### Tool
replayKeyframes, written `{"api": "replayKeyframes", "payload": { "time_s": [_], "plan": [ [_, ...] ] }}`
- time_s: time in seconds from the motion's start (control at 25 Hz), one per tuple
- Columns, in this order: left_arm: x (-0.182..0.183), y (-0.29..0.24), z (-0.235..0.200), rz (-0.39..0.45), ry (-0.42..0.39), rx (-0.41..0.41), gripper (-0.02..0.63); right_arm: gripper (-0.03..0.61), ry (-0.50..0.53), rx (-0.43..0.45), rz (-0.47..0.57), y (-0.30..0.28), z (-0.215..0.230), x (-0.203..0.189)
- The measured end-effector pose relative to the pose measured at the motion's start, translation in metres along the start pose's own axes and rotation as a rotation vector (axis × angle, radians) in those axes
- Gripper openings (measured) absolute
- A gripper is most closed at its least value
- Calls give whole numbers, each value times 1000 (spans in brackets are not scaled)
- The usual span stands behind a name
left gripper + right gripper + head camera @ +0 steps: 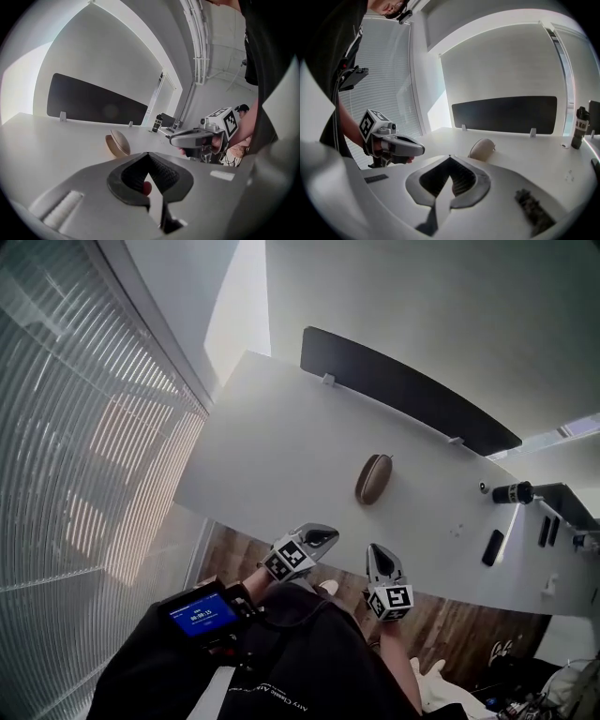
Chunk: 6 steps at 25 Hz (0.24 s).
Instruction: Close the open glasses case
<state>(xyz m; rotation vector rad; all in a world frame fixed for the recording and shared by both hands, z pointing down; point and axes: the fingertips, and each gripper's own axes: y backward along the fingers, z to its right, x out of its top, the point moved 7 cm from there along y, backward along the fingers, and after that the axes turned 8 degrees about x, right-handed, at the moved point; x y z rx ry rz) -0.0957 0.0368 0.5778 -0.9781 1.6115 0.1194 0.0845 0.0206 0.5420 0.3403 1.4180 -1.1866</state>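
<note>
I judged the reach toward the glasses case (374,478) to be the step in hand; it lay at the frame's centre on the white table (262,456), its lid ajar in the left gripper view, so the closing was left to do; my left tongs (323,538) and right tongs (377,559) hung lower centre by the table's near edge, well apart from the case, both pinched together on nothing; the next move called for carrying one over the lid and pressing it down; a dark panel (403,395) crossed the upper centre; blinds (84,474) filled the left; wood floor (469,624) showed lower right.
</note>
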Motion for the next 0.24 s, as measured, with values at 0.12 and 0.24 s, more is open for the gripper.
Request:
{"api": "replayKeyframes", "payload": {
  "time_s": [0.12,0.24],
  "plan": [
    [-1,-1,9,-11,-3,7,6,3,-4,2,-4,7,5,-6],
    [1,-5,23,-20,-7,17,6,3,-7,15,-11,17,12,-9]
  ]
}}
